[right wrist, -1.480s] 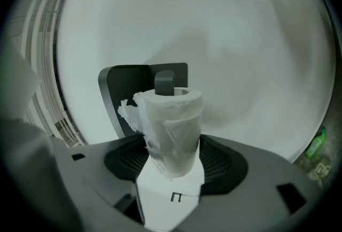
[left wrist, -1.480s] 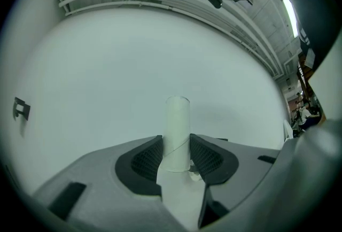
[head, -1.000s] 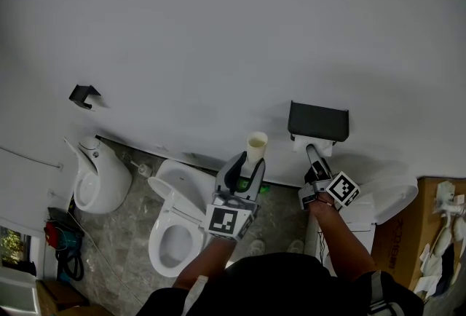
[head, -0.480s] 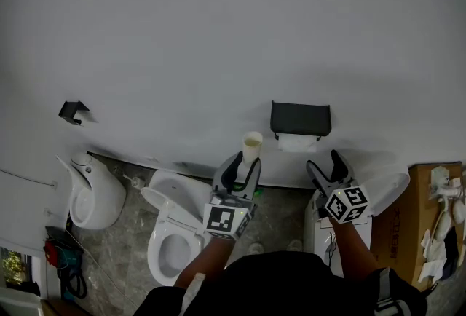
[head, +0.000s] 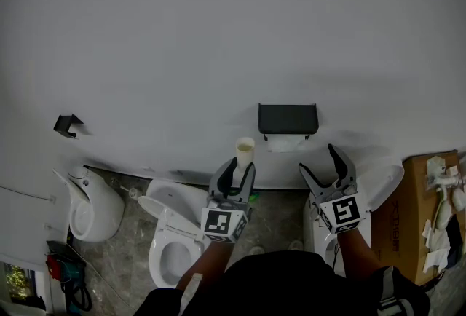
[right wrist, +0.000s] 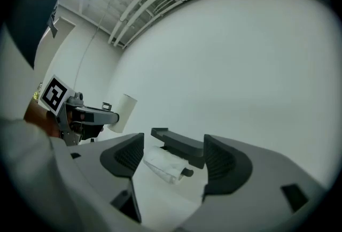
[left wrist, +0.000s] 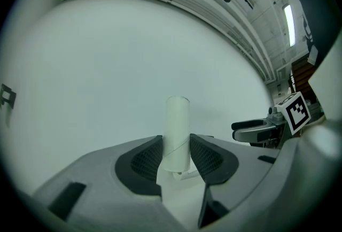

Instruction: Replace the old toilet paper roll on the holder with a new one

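The left gripper pinches the lower end of the upright cardboard tube, which looks light, thin-walled and easily crushed, so a gentle grip suits; the right gripper gapes empty near the wall holder.

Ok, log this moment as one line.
left gripper: shut on cardboard tube, upright | right gripper: open, empty, facing holder | holder: white paper on it

Bathroom: toilet on grey stone floor, second white ceramic fixture near it, wall-mounted paper holder.
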The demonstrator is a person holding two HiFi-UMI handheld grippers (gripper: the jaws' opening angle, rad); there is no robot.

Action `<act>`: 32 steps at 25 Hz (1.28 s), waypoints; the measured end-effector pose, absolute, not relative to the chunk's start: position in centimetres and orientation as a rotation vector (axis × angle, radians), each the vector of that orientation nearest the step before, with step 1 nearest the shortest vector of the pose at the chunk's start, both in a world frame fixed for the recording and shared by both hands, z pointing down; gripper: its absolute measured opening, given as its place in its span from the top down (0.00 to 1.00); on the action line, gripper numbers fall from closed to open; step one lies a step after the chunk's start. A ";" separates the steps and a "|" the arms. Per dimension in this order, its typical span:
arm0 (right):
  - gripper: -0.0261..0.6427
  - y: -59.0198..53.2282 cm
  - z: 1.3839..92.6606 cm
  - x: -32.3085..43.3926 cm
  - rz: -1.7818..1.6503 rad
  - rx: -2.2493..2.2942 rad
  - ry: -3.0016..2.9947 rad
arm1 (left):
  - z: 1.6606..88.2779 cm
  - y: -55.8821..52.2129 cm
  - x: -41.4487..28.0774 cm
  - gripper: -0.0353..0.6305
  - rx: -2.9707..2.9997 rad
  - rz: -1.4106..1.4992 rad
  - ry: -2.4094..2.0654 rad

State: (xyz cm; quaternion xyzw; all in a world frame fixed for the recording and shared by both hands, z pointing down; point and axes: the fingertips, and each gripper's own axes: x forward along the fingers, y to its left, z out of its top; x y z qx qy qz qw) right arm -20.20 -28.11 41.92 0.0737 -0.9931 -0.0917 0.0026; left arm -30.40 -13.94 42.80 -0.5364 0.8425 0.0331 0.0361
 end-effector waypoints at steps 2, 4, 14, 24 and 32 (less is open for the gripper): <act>0.48 -27.9 41.1 -20.0 -0.290 0.245 -3.127 | 42.7 -13.9 -30.4 0.71 -1.639 0.101 2.590; 0.61 -27.7 40.8 -19.7 -0.285 0.252 -3.135 | 42.7 -13.7 -30.4 0.71 -1.629 0.091 2.597; 0.92 -26.9 39.7 -19.1 -0.465 0.272 -3.132 | 42.7 -13.2 -29.9 0.71 -1.621 0.082 2.613; 0.96 -27.0 39.8 -18.7 -0.435 0.311 -3.107 | 42.6 -12.9 -29.3 0.71 -1.623 0.091 2.611; 0.96 -26.9 40.4 -18.9 -0.392 0.320 -3.094 | 42.8 -12.9 -29.0 0.71 -1.629 0.085 2.612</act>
